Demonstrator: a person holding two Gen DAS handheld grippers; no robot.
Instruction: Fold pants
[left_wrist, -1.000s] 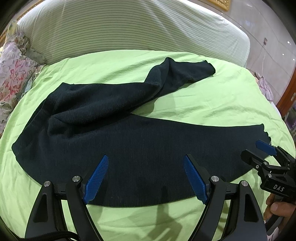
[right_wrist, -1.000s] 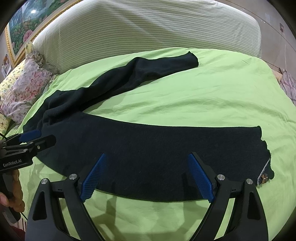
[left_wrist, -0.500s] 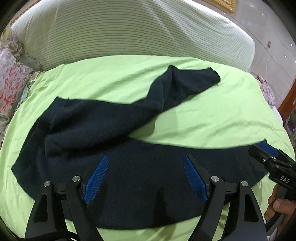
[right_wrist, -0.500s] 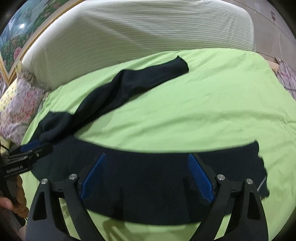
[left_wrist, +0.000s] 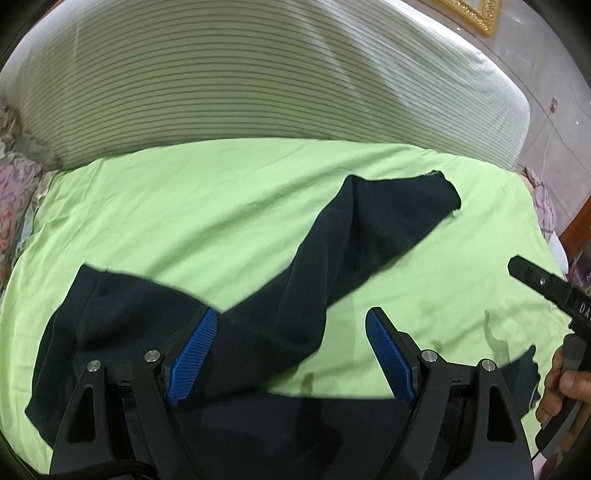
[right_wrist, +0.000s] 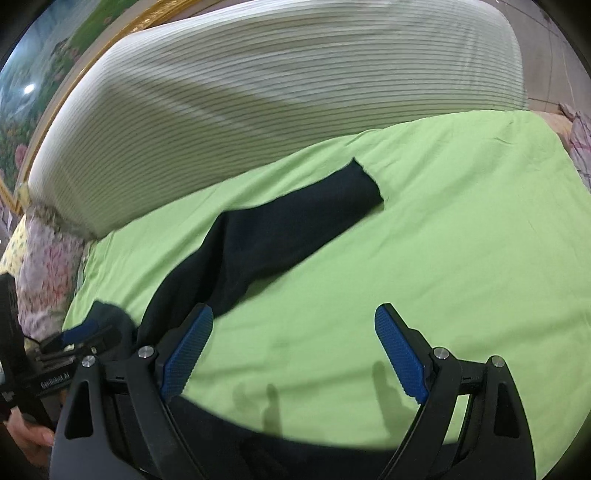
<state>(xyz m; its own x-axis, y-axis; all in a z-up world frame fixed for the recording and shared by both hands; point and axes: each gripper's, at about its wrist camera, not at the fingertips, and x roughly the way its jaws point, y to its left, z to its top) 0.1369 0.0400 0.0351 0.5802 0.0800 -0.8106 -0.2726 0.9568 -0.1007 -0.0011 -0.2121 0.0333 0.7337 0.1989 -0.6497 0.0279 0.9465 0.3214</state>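
Observation:
Dark navy pants (left_wrist: 303, 295) lie spread on a green bedsheet (left_wrist: 184, 206). One leg runs up and right to its cuff (left_wrist: 424, 195); the other leg lies along the near edge, mostly under my grippers. My left gripper (left_wrist: 291, 354) is open and empty, above the crotch area. My right gripper (right_wrist: 295, 354) is open and empty, above bare sheet beside the far leg (right_wrist: 288, 236). The right gripper also shows in the left wrist view (left_wrist: 546, 291), and the left gripper in the right wrist view (right_wrist: 77, 336).
A striped white headboard cushion (left_wrist: 258, 81) stands behind the bed. Floral pillows (right_wrist: 48, 266) lie at the left. A gold-framed painting (right_wrist: 22, 92) hangs at the upper left. Bare sheet (right_wrist: 461, 221) stretches to the right.
Both grippers have moved forward over the bed; the near leg has slid down toward the bottom of both views. Both stay open.

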